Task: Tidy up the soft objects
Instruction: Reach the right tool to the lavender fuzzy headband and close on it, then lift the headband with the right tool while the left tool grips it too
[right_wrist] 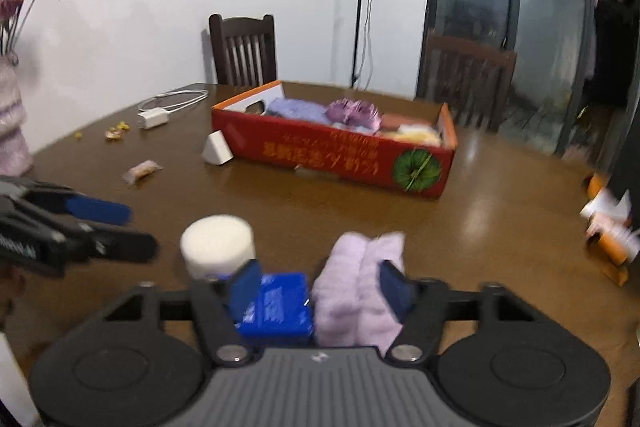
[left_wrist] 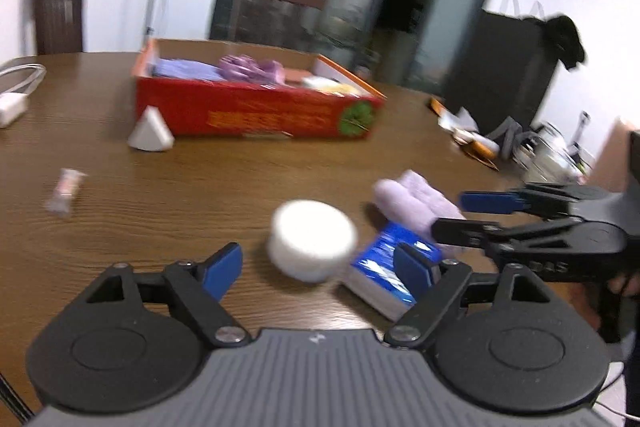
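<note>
The towel (right_wrist: pixel 358 291) (lilac, rolled) lies lengthwise toward twelve o'clock between the spread fingers of the right gripper (right_wrist: pixel 320 291); the left gripper (left_wrist: pixel 318 267) is spread too.

Red box (right_wrist: pixel 340 155) side: yellow characters, upside down from my right wrist, too blurred to read.
Blue packet (right_wrist: pixel 276 307): white print, unreadable to me.

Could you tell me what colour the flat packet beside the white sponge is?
Blue flat packet with white markings, clearest in the right wrist view.

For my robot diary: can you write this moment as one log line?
left gripper: open, over white sponge | right gripper: open, over purple towel | red box: partly filled
</note>
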A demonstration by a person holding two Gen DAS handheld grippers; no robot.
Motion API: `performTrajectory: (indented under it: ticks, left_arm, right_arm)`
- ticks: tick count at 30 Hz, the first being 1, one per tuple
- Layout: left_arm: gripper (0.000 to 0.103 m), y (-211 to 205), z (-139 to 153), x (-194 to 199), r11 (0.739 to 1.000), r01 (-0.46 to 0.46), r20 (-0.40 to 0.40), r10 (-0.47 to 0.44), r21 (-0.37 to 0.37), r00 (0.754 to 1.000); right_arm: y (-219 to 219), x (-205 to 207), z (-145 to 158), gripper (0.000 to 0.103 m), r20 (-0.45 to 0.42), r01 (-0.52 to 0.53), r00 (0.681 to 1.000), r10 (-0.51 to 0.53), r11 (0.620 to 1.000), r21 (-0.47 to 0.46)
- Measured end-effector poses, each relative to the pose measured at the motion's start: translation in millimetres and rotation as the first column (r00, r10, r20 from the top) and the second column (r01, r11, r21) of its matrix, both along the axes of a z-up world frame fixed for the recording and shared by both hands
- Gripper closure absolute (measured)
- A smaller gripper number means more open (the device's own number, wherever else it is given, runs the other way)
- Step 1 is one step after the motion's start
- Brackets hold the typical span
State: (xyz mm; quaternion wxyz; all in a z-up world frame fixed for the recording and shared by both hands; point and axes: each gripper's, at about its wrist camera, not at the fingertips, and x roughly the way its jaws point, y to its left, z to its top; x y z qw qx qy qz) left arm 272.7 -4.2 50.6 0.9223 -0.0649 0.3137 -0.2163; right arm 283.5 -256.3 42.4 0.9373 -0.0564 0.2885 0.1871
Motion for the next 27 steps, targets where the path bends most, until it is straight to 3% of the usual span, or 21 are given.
performTrajectory:
  ticks: [8,10,11,13,17,19,21,24,27]
  left_arm:
    - [0.021,-21,-7,6,0.999,0.044,-0.019,-0.044,0.013,0.999]
    - [0.021,-20,-9,8,0.999,0.034,-0.026,-0.033,0.016,0.999]
    - [0.021,-18,-10,8,1.0,0.025,-0.027,-0.025,0.015,0.999]
    - [0.021,-11,-9,8,1.0,0.005,-0.018,-0.005,0.011,1.0]
    - [0.021,16,0,1,0.998,-0.061,0.022,0.061,-0.02,0.998]
    - [0.021,34,5,-3,0.994,-0.097,0.034,0.099,-0.054,0.994]
    - [0.021,55,9,-8,0.986,-0.139,0.038,0.143,-0.092,0.989]
    - [0.021,81,9,-16,0.97,-0.188,0.021,0.193,-0.152,0.981]
    - [0.021,88,3,-23,0.963,-0.186,-0.009,0.187,-0.193,0.982]
  right_arm:
    - [-15,25,-30,0.044,-0.081,0.122,0.99,-0.118,0.992,0.04]
    - [-17,28,-34,0.058,-0.087,0.124,0.989,-0.117,0.989,0.078]
    - [-18,29,-33,0.059,-0.092,0.13,0.988,-0.123,0.988,0.084]
    - [-19,31,-29,0.078,-0.081,0.125,0.99,-0.119,0.989,0.082]
    - [-15,22,0,0.081,0.044,0.136,0.989,-0.14,0.988,0.074]
    - [-7,11,16,0.081,0.085,0.057,0.994,-0.065,0.994,0.088]
    - [5,-1,24,0.08,0.069,-0.087,0.995,0.078,0.986,0.14]
    - [39,-17,17,0.079,-0.009,-0.294,0.954,0.299,0.943,0.153]
    - [70,-22,-7,0.078,-0.108,-0.391,0.908,0.405,0.911,0.131]
